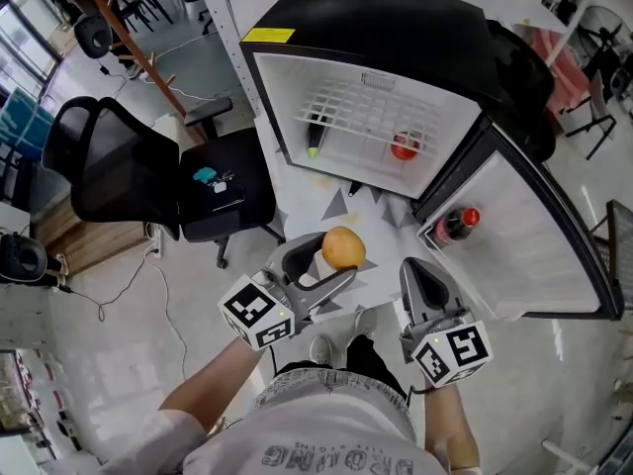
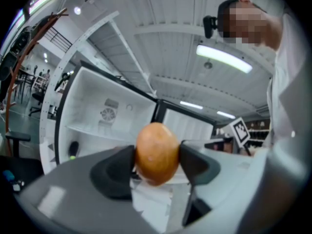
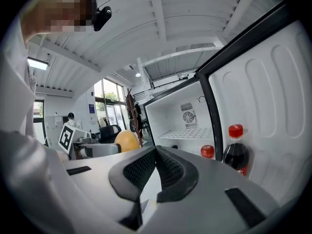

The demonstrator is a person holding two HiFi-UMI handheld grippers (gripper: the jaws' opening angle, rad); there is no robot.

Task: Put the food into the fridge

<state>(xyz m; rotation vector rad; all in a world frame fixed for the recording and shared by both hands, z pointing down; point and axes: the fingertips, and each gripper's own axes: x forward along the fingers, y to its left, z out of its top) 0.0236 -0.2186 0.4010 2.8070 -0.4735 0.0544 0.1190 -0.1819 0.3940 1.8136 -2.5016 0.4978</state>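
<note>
One orange (image 1: 343, 248), firm, light and probably slippery, is clamped across its middle by the left gripper (image 2: 156, 161), jaws wide; the right gripper (image 3: 155, 161) is closed, empty.

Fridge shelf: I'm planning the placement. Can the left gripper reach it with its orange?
Probably yes: the door stands wide open, and nothing shows between the left gripper, holding the orange, and the shelf.

Round orange fruit (image 2: 156, 152), perhaps an orange, gripped in the left tool (image 2: 157, 156), facing the open fridge (image 1: 297, 102)
</note>
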